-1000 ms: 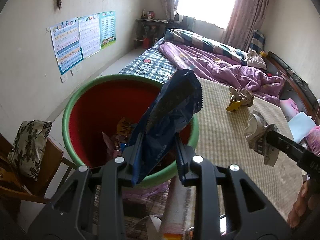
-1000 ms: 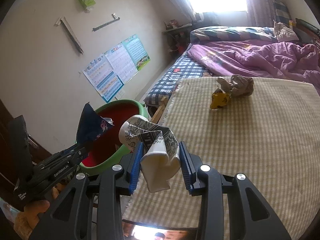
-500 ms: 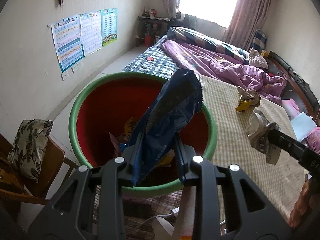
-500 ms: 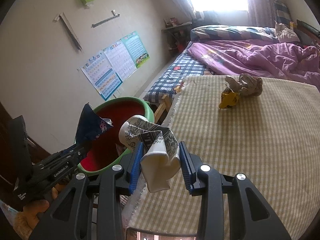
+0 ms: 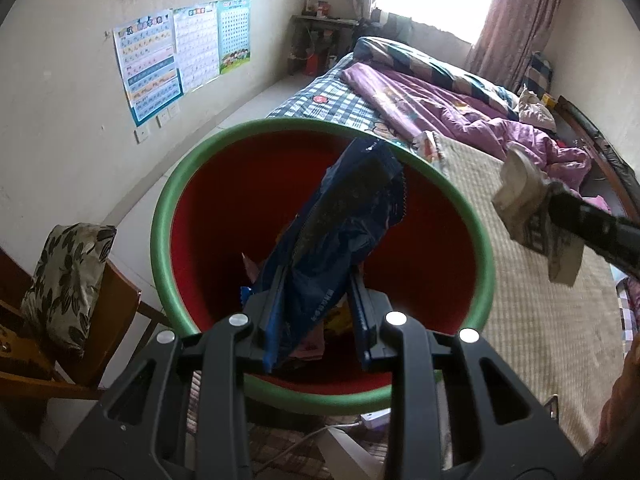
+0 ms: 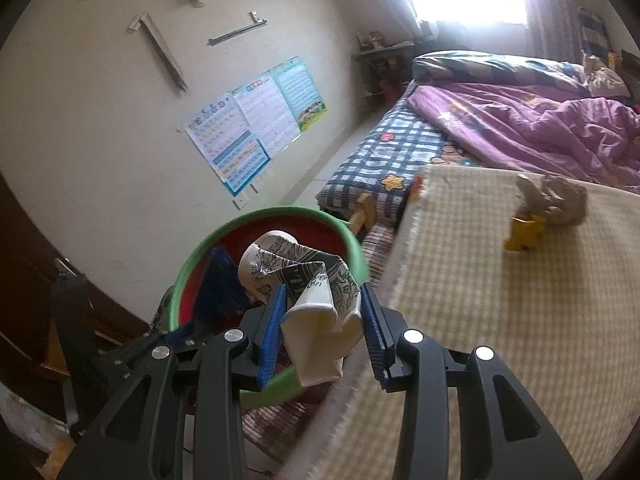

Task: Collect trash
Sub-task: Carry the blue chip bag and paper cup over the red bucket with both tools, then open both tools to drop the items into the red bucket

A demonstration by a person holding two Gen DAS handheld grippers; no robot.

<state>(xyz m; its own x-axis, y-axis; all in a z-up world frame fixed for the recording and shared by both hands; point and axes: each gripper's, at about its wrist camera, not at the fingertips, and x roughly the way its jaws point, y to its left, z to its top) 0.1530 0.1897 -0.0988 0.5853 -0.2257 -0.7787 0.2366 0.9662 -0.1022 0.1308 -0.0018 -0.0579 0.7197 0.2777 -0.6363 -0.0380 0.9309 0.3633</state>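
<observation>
My left gripper (image 5: 316,320) is shut on a dark blue snack wrapper (image 5: 340,224) and holds it over the mouth of a red bin with a green rim (image 5: 192,184); several wrappers lie at the bin's bottom. My right gripper (image 6: 322,320) is shut on a crushed printed paper cup (image 6: 308,284) above the bin's rim (image 6: 276,212), beside the mat's edge. The cup (image 5: 528,208) also shows at the right of the left wrist view. A crumpled brown paper with a yellow piece (image 6: 548,208) lies on the checked mat (image 6: 500,300).
A wooden chair with a leaf-print cushion (image 5: 68,280) stands left of the bin. A bed with a purple quilt (image 6: 540,120) lies beyond the mat. A white power strip and cable (image 5: 368,420) lie below the bin. Posters (image 5: 180,52) hang on the wall.
Both grippers have moved toward the bin. The blue wrapper now hangs over the bin's middle, and the cup has come from over the mat to above the rim.
</observation>
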